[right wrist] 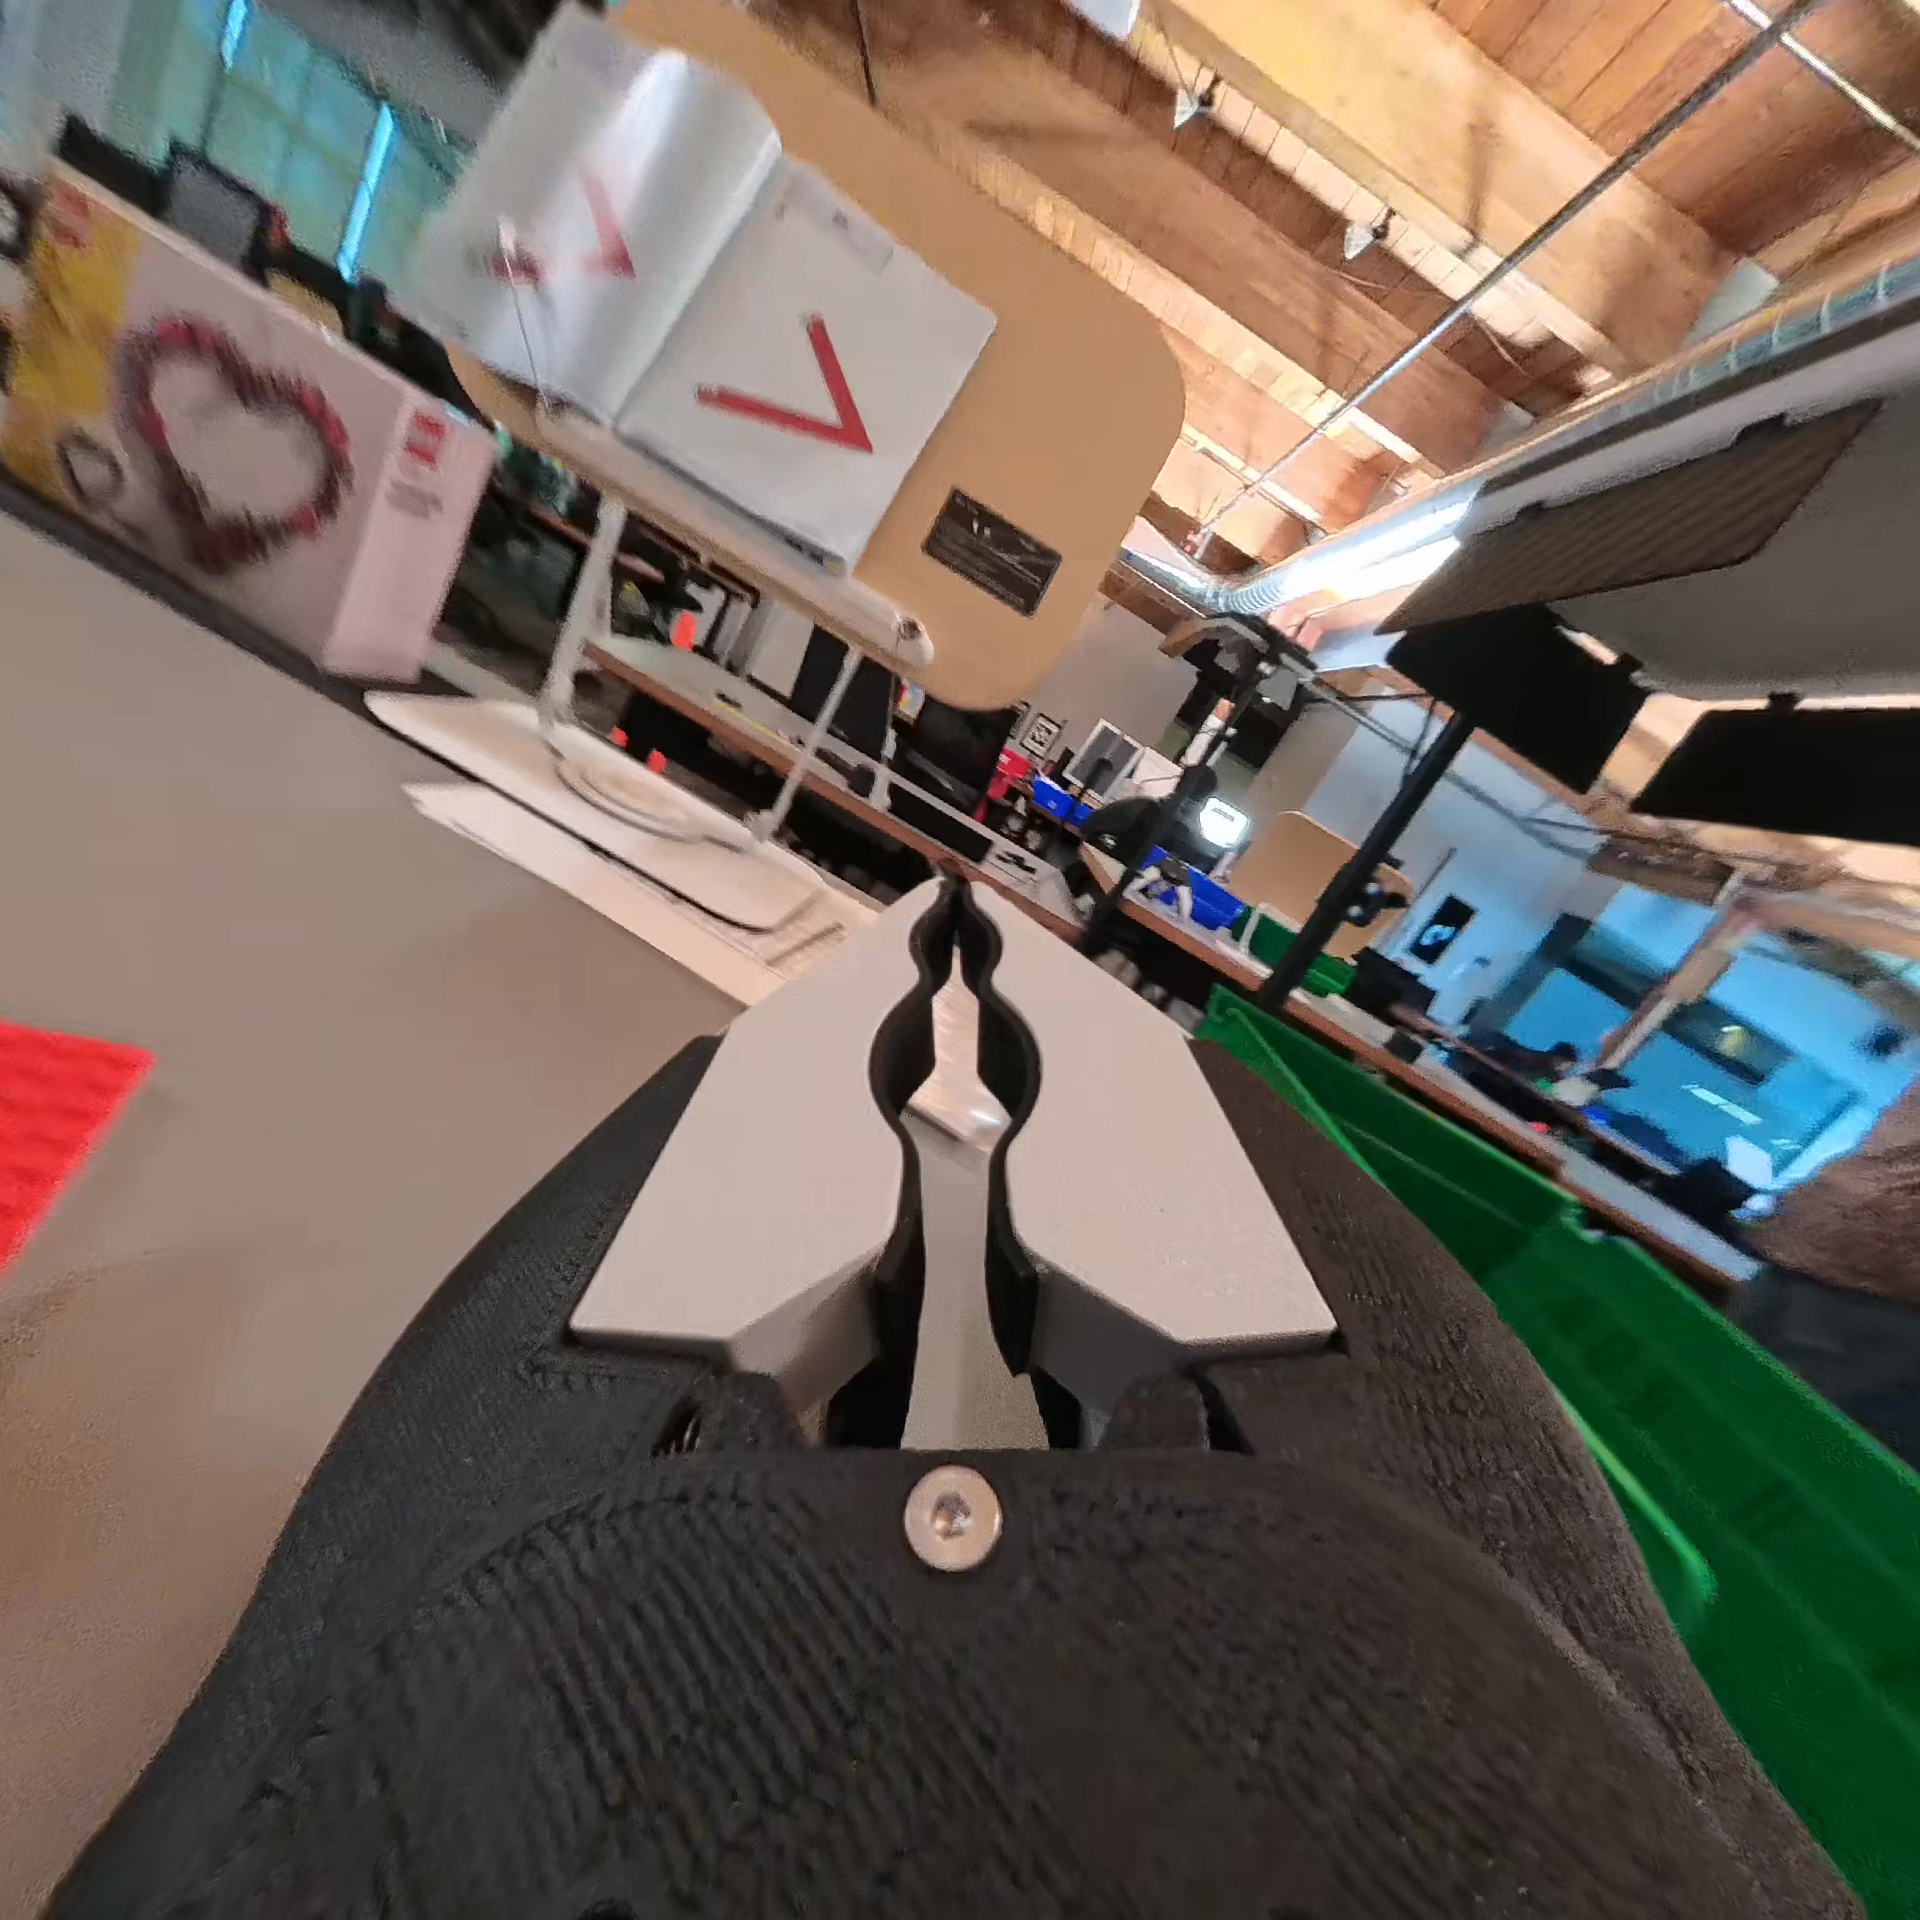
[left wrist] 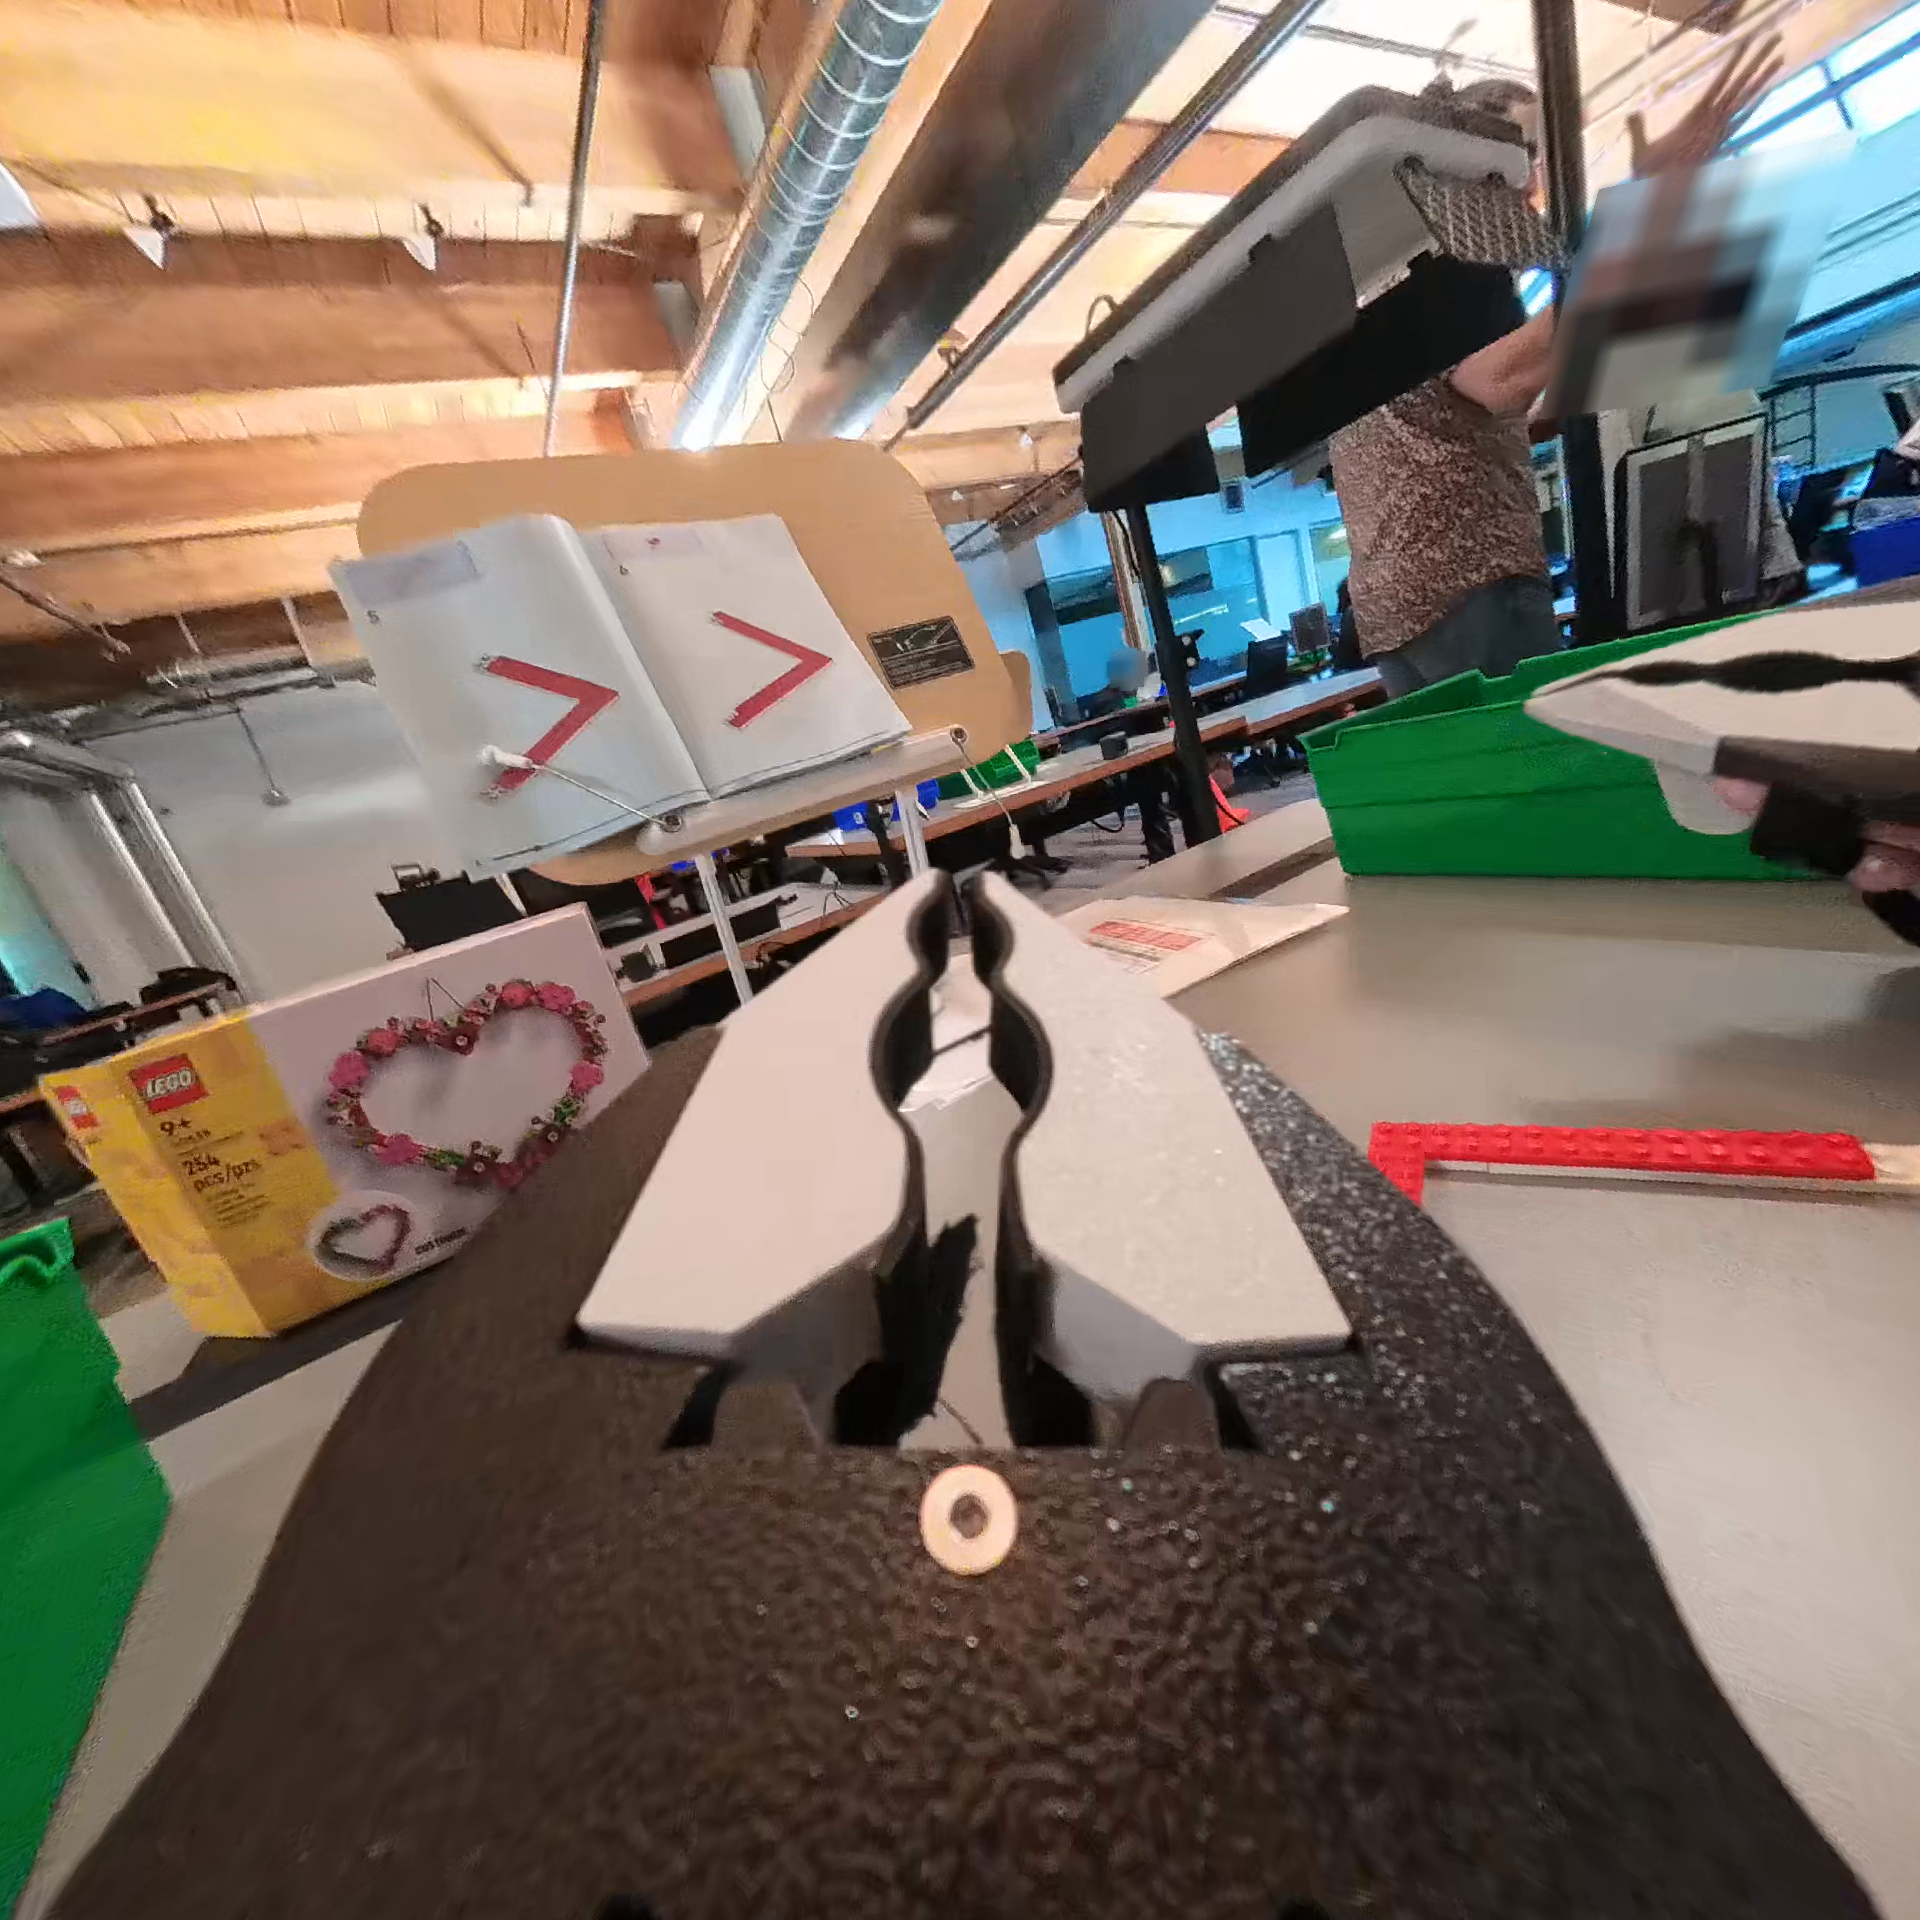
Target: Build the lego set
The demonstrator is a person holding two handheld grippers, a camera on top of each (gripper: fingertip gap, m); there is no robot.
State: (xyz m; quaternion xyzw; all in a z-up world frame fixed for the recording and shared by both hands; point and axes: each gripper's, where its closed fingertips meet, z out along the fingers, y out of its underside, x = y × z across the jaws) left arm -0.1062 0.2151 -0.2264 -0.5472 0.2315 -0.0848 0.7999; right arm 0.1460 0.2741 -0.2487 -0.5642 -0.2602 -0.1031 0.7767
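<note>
My left gripper is shut, its tips together above the grey table, and nothing shows between them. A red L-shaped Lego plate assembly lies flat on the table to its right. It shows as a red patch at the left edge of the right wrist view. My right gripper is shut with its tips touching, tilted and pointing over the table's far edge. It also shows at the right edge of the left wrist view, held in a hand, above the red plates.
An open instruction booklet rests on a stand at the back. The Lego box stands at the left. A green bin sits at the back right, another at the left edge. A paper bag lies ahead. A person stands behind. My hands' fingertips stand some 25 cm from each other. To reach the red L-shaped Lego plate assembly in a straight line is about 15 cm for my right fingers, about 20 cm for my left.
</note>
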